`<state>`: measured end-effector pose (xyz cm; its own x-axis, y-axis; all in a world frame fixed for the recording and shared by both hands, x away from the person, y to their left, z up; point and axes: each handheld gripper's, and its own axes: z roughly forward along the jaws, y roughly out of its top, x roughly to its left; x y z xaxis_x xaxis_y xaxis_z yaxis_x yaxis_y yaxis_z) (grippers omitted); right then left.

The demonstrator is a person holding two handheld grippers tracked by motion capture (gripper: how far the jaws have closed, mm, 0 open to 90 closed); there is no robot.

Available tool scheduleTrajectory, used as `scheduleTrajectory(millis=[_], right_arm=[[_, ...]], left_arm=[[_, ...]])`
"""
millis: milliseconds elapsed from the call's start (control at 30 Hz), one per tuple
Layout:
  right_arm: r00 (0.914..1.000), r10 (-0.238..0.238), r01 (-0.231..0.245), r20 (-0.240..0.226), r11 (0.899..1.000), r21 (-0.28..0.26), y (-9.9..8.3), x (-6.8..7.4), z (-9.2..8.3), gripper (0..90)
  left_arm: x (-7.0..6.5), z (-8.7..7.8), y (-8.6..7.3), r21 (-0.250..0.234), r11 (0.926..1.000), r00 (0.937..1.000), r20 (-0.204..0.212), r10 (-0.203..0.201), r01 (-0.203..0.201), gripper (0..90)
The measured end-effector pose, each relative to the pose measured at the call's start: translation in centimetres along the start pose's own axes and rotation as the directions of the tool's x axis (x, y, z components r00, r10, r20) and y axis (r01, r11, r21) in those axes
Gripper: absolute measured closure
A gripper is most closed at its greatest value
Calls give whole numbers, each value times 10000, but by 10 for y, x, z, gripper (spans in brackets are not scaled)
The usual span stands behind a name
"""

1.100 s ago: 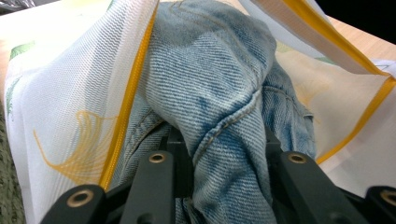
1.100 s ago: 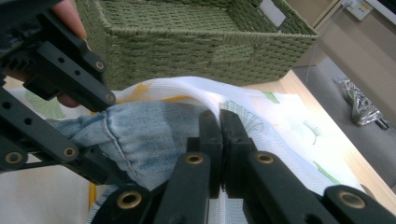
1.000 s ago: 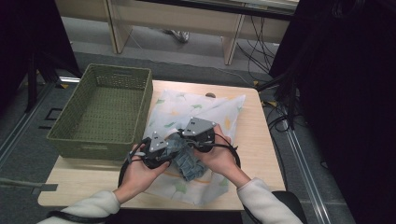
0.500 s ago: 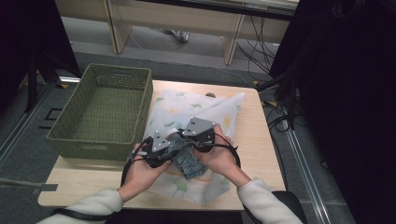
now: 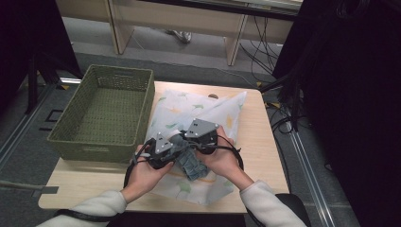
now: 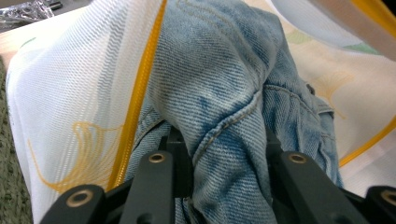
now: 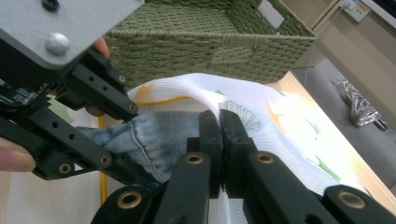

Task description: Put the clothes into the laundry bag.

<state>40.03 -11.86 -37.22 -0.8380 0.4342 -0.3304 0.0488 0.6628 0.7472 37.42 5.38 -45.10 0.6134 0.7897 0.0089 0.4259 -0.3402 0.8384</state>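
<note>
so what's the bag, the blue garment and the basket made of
Bag: looks like fine white mesh fabric, semi-sheer with a ribbed weave, printed leaves and a yellow zip band. Garment: almost certainly denim, faded blue twill with a stitched seam. Basket: woven olive-green cord or paper rope by its look; the fibre itself is hard to tell.
</note>
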Motion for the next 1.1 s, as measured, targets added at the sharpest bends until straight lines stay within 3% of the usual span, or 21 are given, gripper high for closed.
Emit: scheduleTrajectory(millis=[67,167,267,500,1100], right_arm=[[10000,-20,20,7,10000,-17,0,0,0,898],[10000,-24,24,18,10000,-13,0,0,0,898],[10000,-23,23,28,10000,-36,0,0,-1,898],[10000,17,-17,71,9999,-117,1,0,-1,898],[9999,12,-6,151,9993,-364,2,0,-1,898]], left_arm=[[0,1,-1,22,9999,9999,-42,133,-133,677],[0,2,-2,-217,9997,9999,-137,-91,88,677],[0,2,-2,-310,9995,9997,-248,85,-93,677],[-1,3,-2,-557,9984,9995,-330,-10,-8,679],[0,9,-1,-692,9974,9986,-508,168,-203,678]])
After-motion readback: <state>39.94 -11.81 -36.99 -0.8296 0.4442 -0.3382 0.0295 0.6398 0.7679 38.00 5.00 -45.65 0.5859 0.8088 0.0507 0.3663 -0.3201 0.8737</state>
